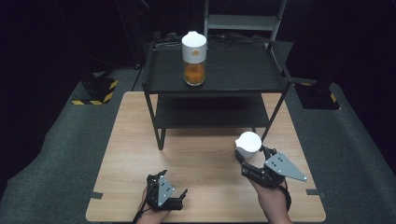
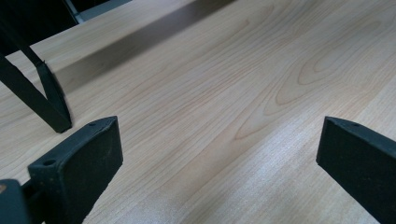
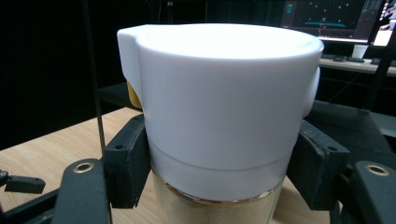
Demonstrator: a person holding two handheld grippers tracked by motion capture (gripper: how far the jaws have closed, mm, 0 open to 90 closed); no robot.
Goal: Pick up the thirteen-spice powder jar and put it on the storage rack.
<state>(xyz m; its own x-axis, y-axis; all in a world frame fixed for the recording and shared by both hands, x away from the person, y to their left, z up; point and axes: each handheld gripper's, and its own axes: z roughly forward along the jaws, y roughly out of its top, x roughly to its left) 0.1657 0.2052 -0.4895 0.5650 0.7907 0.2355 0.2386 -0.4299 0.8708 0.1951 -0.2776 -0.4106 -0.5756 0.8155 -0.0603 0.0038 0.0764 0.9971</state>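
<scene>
My right gripper [image 1: 246, 160] is shut on a jar with a white lid [image 1: 248, 143], held above the wooden table [image 1: 201, 182] at the front right. In the right gripper view the white-lidded jar [image 3: 219, 107] stands between both black pads [image 3: 125, 161], which press on its sides where the lid meets the glass. A second jar with a white lid and orange contents [image 1: 194, 58] stands upright on the top of the black shelf [image 1: 243, 74]. My left gripper [image 1: 180, 198] rests low at the table's front edge, jaws open, nothing between them [image 2: 219, 154].
The black two-level shelf stands at the table's far half; one of its legs [image 2: 49, 100] is close in the left gripper view. Grey carpet [image 1: 56, 154] surrounds the table. A metal frame [image 1: 243, 21] stands behind the shelf.
</scene>
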